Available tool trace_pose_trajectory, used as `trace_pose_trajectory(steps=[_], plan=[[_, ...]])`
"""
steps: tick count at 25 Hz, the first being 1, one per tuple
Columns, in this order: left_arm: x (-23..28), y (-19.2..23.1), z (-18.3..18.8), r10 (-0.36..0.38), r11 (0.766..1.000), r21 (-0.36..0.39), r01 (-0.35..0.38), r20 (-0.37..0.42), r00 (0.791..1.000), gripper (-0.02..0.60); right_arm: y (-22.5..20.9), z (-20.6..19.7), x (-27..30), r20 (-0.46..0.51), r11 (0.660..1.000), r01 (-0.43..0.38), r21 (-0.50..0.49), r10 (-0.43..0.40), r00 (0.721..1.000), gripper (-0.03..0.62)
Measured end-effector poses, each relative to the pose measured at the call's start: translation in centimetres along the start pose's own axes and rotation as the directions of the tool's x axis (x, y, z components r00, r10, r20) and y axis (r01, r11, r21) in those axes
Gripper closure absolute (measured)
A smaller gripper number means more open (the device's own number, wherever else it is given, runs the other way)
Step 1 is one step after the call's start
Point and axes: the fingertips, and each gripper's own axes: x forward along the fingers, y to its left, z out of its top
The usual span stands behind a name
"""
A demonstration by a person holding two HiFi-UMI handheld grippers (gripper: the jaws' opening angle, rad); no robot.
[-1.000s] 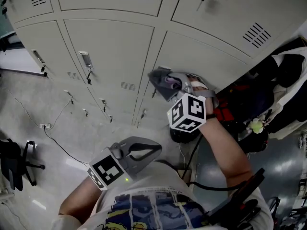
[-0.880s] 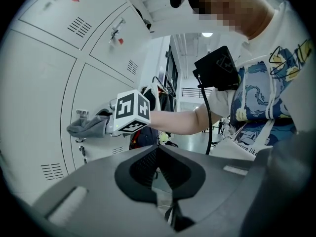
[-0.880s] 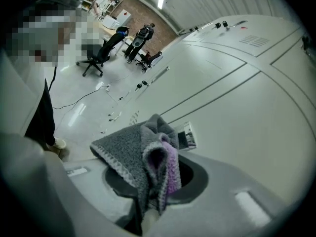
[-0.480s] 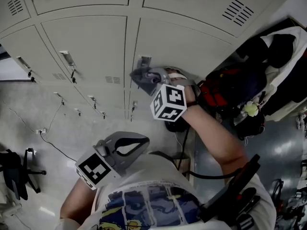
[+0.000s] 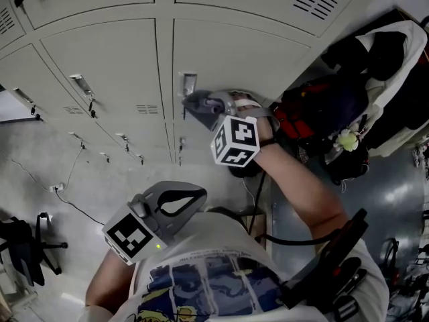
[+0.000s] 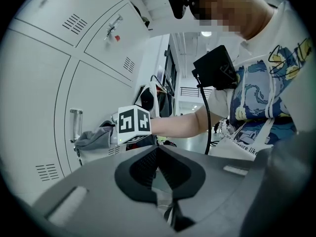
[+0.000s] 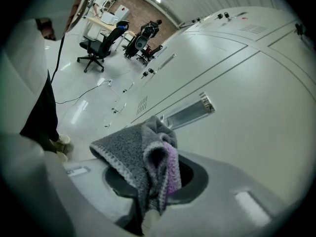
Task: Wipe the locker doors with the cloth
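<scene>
My right gripper is shut on a grey cloth with a purple fold and presses it to a pale locker door, just below and right of the metal handle. In the right gripper view the cloth bunches out of the jaws, with the handle beyond it. My left gripper hangs low by the person's torso, away from the lockers, jaws shut on nothing. The left gripper view shows its closed tips and, farther off, the cloth on the door.
More locker doors with small handles run left and above. Dark bags and hanging clothes crowd the right side. A cable trails over the floor, and a black office chair stands at lower left.
The head view has swung right and down. The right gripper slid the cloth along the door, keeping it by the handle. The left gripper stays shut by the torso.
</scene>
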Motion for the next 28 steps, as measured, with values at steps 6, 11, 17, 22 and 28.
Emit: trace_pose_trajectory(steps=[6,11,17,22,28], plan=[[0.0,0.5,-0.1,0.002,1.0,-0.009,-0.002,-0.001,1.0,0.578,2.3,-1.0,2.1,-0.039,0.999,-0.036,-0.016,0.036,0.999,0.508],[-0.5,1.2,-0.4,0.015,1.0,-0.015,-0.015,-0.003,1.0,0.578,3.5,-1.0,3.5,-0.054,0.998,-0.055,-0.031,0.053,0.997,0.508],[-0.9,1.6,-0.9,0.021,0.999,-0.03,-0.021,-0.002,1.0,0.578,5.5,-1.4,5.3,-0.063,0.995,-0.096,0.007,0.096,0.993,0.508],[-1.2,1.8,-1.1,0.015,0.999,-0.028,-0.015,-0.013,1.0,0.578,6.5,-0.8,6.4,-0.042,0.997,-0.076,0.023,0.077,0.996,0.508],[-1.4,2.2,-1.2,0.024,0.999,-0.036,-0.025,-0.012,1.0,0.578,6.6,0.8,7.4,-0.026,0.997,-0.075,0.001,0.075,0.997,0.508]])
